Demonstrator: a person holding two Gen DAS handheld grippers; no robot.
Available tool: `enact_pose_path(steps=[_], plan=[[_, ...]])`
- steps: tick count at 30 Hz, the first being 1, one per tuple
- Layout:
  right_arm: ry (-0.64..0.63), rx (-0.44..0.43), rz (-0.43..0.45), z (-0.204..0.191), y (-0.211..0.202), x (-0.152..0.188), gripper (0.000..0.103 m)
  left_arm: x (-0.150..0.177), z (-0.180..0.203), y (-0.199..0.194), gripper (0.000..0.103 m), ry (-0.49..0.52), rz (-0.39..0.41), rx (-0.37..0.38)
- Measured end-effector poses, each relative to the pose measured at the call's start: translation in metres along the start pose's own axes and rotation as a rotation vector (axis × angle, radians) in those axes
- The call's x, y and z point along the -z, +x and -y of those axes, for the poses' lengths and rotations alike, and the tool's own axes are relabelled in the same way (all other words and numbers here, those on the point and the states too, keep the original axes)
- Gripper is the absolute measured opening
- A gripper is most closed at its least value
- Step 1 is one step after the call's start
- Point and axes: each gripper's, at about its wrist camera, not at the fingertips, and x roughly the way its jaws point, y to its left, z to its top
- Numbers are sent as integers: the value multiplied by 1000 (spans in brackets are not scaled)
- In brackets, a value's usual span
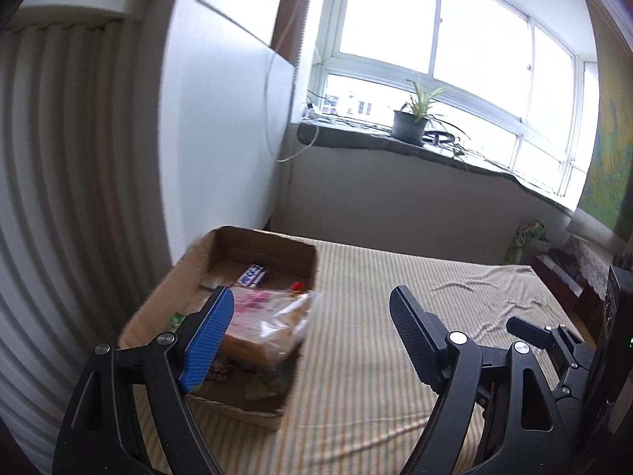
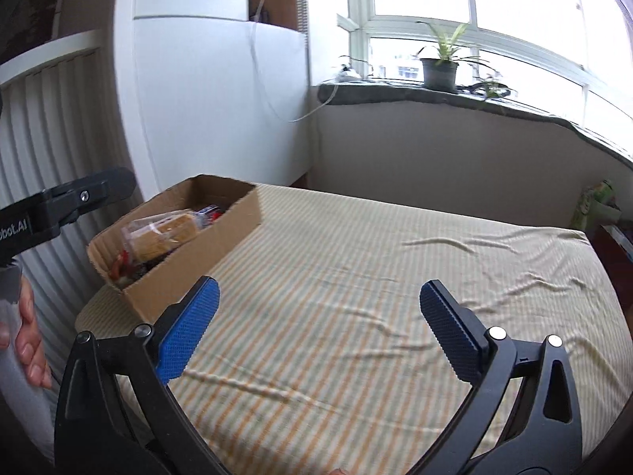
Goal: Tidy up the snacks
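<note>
A shallow cardboard box [image 1: 300,253] [image 2: 205,253] sits at the left edge of a striped bed. Inside lie a clear bag of tan biscuits [image 1: 269,328] [image 2: 170,233], a dark blue-and-white bar [image 1: 253,275] and other wrappers, partly hidden. My left gripper [image 1: 312,301] hangs open just right of the box, with nothing between its fingers. Over the bare sheet, my right gripper [image 2: 318,297] stands wide open and empty. Part of the left gripper's body [image 2: 71,198] and a hand [image 2: 27,340] show at the left of the right wrist view.
The striped sheet [image 1: 395,316] [image 2: 356,261] is wrinkled toward the right. A white wall panel and ribbed radiator [image 1: 59,178] stand left of the box. A potted plant [image 1: 409,122] [image 2: 439,67] sits on the windowsill. A green bag [image 1: 526,239] lies at the bed's far right.
</note>
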Motion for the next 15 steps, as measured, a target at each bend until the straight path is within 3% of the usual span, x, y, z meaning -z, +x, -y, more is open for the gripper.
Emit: enact_pose_path(steps=[9, 12, 15], plan=[[117, 269, 63, 102, -72, 15, 103, 9, 115, 1, 90, 186, 13, 105], [138, 314, 85, 115, -89, 12, 103, 11, 133, -5, 98, 209, 27, 115], [134, 321, 107, 116, -99, 6, 103, 10, 141, -10, 98, 225, 46, 112]])
